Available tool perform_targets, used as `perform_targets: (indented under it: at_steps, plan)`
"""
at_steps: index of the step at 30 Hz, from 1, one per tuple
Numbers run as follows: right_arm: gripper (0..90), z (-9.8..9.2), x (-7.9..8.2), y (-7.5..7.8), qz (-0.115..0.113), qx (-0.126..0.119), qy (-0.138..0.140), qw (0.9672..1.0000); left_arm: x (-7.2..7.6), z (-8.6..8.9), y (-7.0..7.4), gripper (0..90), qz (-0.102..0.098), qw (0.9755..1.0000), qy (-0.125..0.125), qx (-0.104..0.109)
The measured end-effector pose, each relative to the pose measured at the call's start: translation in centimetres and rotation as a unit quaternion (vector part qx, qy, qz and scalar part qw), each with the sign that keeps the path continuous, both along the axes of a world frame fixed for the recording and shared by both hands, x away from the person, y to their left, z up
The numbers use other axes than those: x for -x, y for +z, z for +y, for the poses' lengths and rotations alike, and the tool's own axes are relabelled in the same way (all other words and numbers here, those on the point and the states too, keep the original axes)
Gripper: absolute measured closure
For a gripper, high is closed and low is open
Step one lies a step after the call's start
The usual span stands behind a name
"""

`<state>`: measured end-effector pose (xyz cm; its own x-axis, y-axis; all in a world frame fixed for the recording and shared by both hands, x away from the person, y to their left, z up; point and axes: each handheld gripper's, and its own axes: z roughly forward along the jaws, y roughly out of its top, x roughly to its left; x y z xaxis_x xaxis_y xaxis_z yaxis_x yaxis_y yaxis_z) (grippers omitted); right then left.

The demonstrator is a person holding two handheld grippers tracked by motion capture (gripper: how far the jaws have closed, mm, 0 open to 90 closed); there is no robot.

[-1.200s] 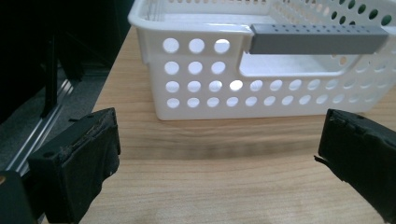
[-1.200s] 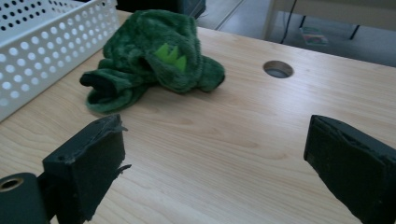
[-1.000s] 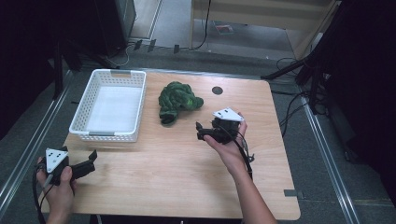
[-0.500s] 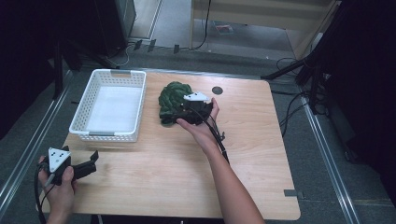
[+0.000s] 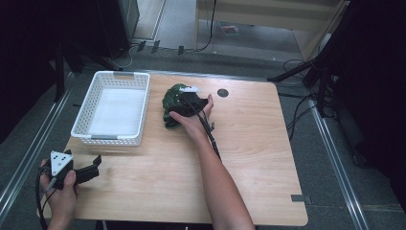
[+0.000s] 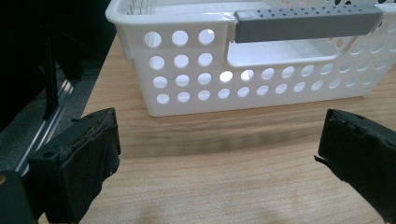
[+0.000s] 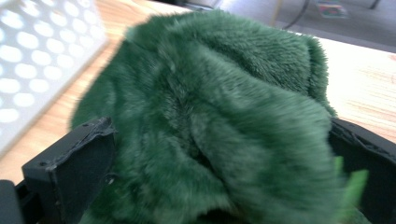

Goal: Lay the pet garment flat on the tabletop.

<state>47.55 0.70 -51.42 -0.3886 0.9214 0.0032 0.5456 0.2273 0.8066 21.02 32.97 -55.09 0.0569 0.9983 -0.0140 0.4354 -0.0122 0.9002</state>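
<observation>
A green plush toy lies on the wooden table, just right of a white perforated basket. My right gripper reaches into the toy from the right. In the right gripper view the green plush toy bulges between the two wide-apart jaws of my right gripper, which is open. My left gripper rests near the table's front left corner, held in a hand. It is open, and in its own view my left gripper has only bare wood between its jaws.
The basket stands just ahead of the left jaws, with a grey handle on its near rim; its inside looks bare. A dark round hole sits in the tabletop right of the toy. Cables and stands surround the table.
My right gripper has moved from the table's middle right, leftwards and away, onto the green plush toy, and now straddles it. The left gripper has stayed put.
</observation>
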Motion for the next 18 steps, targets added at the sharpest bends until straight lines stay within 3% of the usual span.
perform_targets:
  at_steps: [3,5,9,12,15,18]
  plan:
    - [1.6,0.5,-0.7,-1.0,0.009,0.01,-0.009,0.9999,0.0,0.1,0.0,0.0,0.001,1.0,0.0,0.007]
    - [10.6,0.4,-0.9,-1.4,0.019,0.004,-0.012,0.9997,0.0,0.2,0.0,0.0,0.001,1.0,-0.001,0.009]
    - [42.9,0.1,-0.9,-1.9,0.035,0.013,-0.036,0.9987,0.0,0.2,0.0,0.0,0.002,0.9999,-0.001,0.01]
    - [66.7,-0.4,-1.0,-1.4,0.047,-0.014,-0.03,0.9984,0.0,0.3,0.0,0.0,0.003,0.9999,-0.001,0.014]
    - [77.3,-0.9,-0.6,-0.7,0.027,-0.03,-0.009,0.9991,0.0,0.3,0.0,0.0,0.003,0.9999,0.0,0.016]
    - [82.2,-1.3,0.5,0.4,-0.01,-0.026,0.013,0.9995,0.0,0.3,0.0,0.0,0.004,0.9999,-0.001,0.016]
